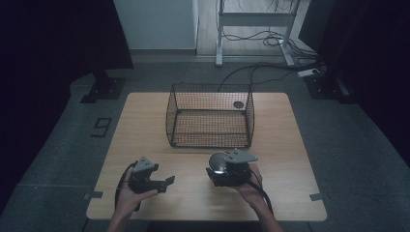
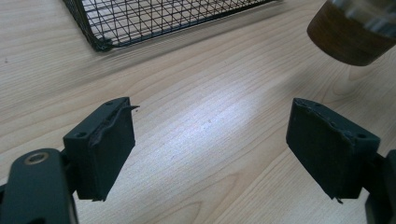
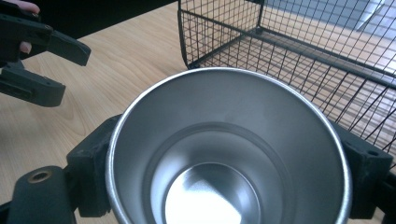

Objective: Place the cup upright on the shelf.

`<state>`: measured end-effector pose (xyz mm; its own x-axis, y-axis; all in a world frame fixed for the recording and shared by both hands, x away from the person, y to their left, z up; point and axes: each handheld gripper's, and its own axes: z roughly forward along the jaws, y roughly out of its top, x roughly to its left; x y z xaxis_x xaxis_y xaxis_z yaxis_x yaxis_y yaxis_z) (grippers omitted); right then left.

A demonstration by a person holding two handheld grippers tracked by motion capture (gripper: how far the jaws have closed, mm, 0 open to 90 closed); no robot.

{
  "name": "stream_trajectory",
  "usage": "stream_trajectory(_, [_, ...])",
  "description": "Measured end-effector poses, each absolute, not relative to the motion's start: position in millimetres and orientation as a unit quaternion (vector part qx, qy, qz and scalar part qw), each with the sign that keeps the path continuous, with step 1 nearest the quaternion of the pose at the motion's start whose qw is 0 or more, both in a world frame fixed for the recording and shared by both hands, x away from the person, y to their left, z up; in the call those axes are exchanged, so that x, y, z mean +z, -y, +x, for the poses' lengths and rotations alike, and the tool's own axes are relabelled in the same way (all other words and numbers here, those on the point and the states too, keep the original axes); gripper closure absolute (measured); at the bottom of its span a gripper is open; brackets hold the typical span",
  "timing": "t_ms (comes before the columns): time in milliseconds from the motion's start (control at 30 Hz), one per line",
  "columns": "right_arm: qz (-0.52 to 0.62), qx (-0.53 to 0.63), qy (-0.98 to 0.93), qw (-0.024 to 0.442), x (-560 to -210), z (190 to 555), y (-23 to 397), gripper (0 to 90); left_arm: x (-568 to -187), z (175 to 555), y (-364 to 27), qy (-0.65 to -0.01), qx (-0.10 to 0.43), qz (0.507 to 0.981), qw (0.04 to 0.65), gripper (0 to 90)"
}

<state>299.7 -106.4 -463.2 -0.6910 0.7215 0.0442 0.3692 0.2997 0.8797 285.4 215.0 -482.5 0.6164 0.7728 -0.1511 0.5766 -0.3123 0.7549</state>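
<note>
One pale wood-grain desk (image 1: 145,121), dim room, wire-mesh basket (image 1: 211,116) mid-desk. Right tool (image 1: 227,169) clamps a shiny steel cup (image 3: 229,149); left tool (image 1: 152,180) spread wide, empty.

— What's that shiny thing?
— A round steel cup with a wood-brown outer wall (image 3: 229,149), empty, mouth tipped toward its holder, clamped by the right gripper (image 1: 231,170).
— Where?
— Just before the black wire-mesh basket (image 1: 211,116), itself empty, mid-table.
</note>
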Motion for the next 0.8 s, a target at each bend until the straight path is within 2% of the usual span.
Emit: stream_trajectory(800, [0.338,0.503,-0.771,0.197,-417.6,313.6,111.3,13.4,-482.1,285.4,-216.5,-0.422,0.121,0.8,0.409,15.7])
